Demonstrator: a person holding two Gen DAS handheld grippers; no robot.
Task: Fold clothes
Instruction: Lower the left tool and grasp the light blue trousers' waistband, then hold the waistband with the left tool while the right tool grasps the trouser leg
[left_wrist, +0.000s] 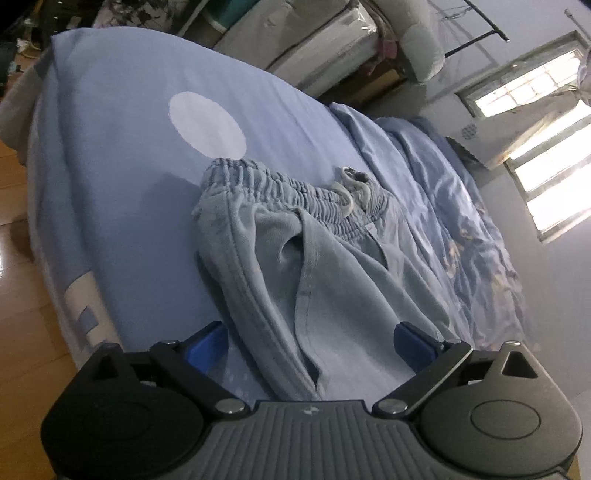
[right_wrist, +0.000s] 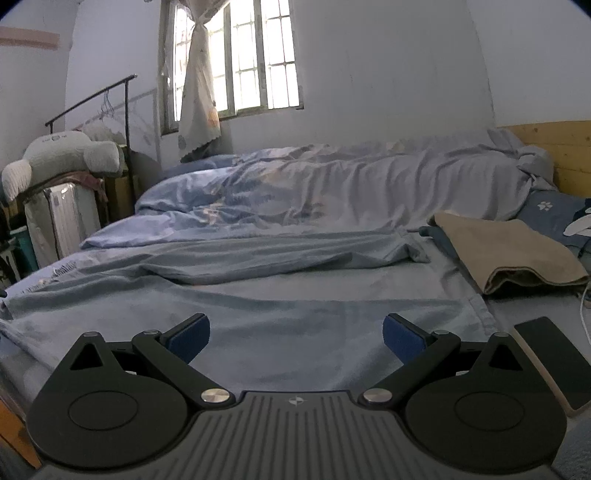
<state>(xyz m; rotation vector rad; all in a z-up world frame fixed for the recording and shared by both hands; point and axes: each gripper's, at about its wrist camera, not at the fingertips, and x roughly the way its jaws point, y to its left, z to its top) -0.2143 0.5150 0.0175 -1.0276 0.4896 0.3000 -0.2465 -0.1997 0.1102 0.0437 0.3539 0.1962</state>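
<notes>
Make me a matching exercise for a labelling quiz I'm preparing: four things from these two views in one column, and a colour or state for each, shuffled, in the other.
Things:
1. trousers
2. folded cloth
3. phone
4. left gripper

Colour or state:
A. tan, lying near the pillow
B. jaws open, nothing between them
C. light blue, spread on the bed, elastic waistband at the far end
D. black screen, lying flat at the bed's edge

Pairs: 1-C, 2-A, 3-D, 4-B
</notes>
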